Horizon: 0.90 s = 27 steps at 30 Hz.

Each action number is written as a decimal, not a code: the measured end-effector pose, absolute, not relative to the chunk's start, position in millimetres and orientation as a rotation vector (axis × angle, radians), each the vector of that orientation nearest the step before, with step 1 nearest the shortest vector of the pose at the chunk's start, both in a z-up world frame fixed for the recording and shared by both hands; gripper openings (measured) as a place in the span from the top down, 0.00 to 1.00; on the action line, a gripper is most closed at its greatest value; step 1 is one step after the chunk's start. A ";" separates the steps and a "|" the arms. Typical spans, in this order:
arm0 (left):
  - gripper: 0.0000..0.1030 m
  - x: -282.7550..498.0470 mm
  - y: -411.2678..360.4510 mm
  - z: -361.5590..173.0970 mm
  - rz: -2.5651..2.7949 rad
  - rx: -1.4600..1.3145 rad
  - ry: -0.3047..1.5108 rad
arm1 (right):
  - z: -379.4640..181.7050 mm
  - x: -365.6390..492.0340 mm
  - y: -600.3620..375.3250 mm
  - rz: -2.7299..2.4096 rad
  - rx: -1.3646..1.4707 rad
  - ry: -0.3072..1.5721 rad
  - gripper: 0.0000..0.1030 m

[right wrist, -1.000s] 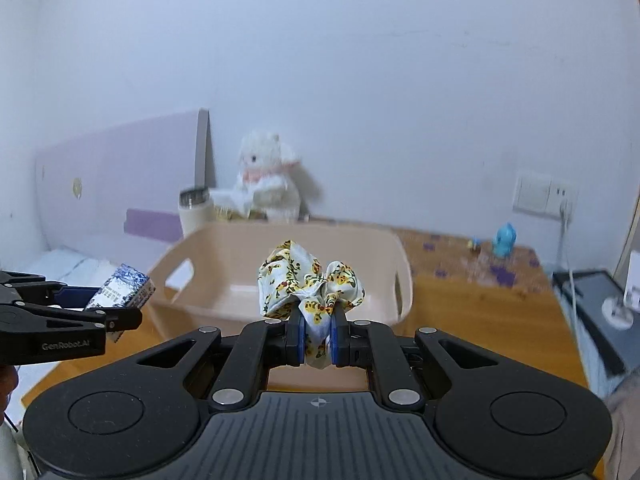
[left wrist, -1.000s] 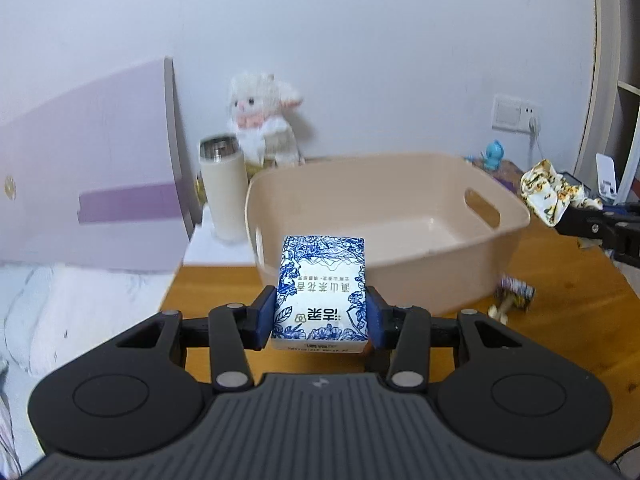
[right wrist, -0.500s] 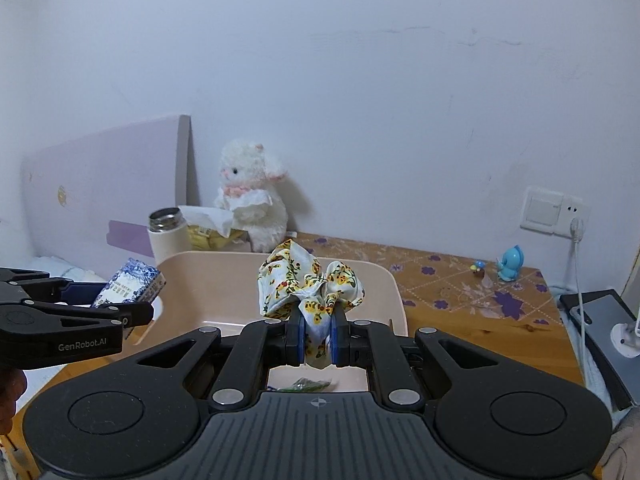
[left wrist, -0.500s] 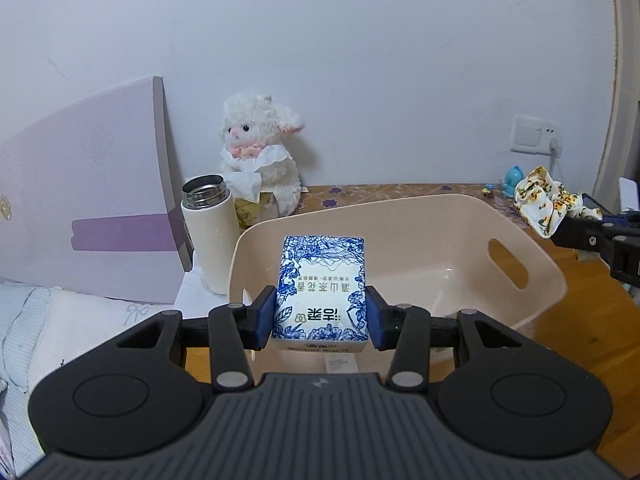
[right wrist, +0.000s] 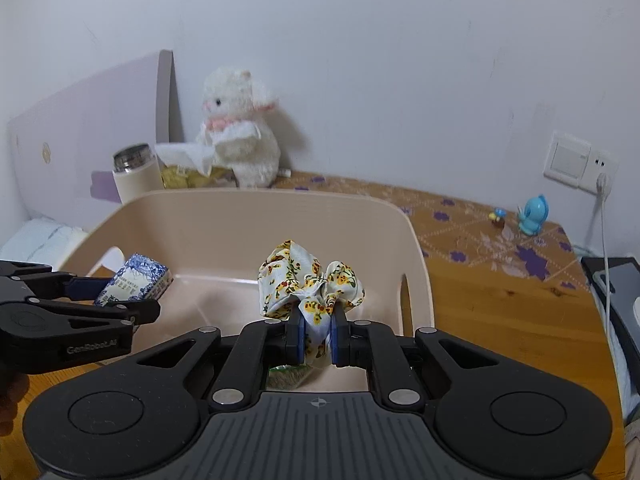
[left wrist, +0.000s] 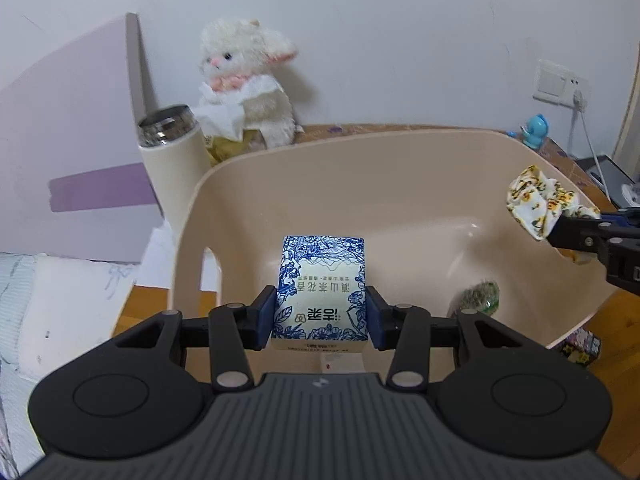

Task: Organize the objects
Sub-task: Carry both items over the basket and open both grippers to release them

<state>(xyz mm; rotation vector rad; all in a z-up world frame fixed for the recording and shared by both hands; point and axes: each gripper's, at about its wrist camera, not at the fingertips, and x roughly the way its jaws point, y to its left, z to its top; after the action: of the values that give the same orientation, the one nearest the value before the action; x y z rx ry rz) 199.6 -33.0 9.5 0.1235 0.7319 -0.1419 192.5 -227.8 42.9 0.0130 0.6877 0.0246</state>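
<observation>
Left gripper: Plainly, we saw our left gripper (left wrist: 321, 317) clamped on a blue-and-white tissue pack (left wrist: 321, 291), one blue pad against each side of it.
Tissue pack: we held it in the air above the inside of the beige plastic basin (left wrist: 360, 184), near its left wall; its printed face looked up at the left wrist camera.
Right gripper: our right gripper (right wrist: 316, 338) was pinched tight on a yellow floral scrunchie (right wrist: 310, 286), whose folds bunched up above the pads.
Scrunchie: we kept it over the right side of the basin, clear of the floor.
Basin contents: a small greenish packet (left wrist: 478, 298) lay on the floor near the right wall.
Surroundings: a white plush lamb (right wrist: 236, 136) and a cream thermos (left wrist: 174, 152) stood behind the basin on the wooden table (right wrist: 500, 296).
</observation>
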 end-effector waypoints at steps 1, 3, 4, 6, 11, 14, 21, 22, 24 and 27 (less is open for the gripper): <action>0.53 201.4 -32.5 7.8 -0.156 0.119 0.740 | 40.9 193.5 -228.7 0.023 0.012 0.694 0.89; 0.53 202.2 -31.7 4.9 -0.172 0.117 0.751 | 37.9 194.9 -229.5 0.024 0.007 0.704 0.89; 0.53 202.7 -31.7 3.7 -0.176 0.121 0.754 | 36.6 194.9 -230.2 0.026 0.007 0.709 0.89; 0.53 204.0 -32.6 2.1 -0.184 0.128 0.752 | 33.5 195.3 -230.8 0.030 0.009 0.715 0.89; 0.53 208.5 -30.3 3.2 -0.200 0.117 0.762 | 31.7 195.9 -232.2 0.042 0.010 0.721 0.66; 0.53 208.6 -27.3 8.7 -0.207 0.099 0.756 | 35.8 190.3 -232.7 0.043 0.005 0.697 0.55; 0.45 189.3 -17.1 36.1 -0.206 0.100 0.698 | 59.4 165.8 -236.5 0.048 0.003 0.633 0.39; 0.38 183.9 -15.8 40.1 -0.206 0.101 0.687 | 62.9 160.2 -237.5 0.050 0.002 0.624 0.37; 0.36 170.9 -14.3 47.9 -0.213 0.111 0.662 | 68.3 150.1 -239.5 0.054 -0.001 0.614 0.32; 0.30 151.2 -14.1 54.6 -0.228 0.133 0.646 | 72.1 135.3 -242.3 0.055 -0.009 0.615 0.28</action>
<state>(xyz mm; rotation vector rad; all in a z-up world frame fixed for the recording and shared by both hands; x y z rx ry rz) 151.2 -14.1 54.6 0.1326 0.6459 -0.2284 135.3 -242.3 72.1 -0.0088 0.6150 0.0551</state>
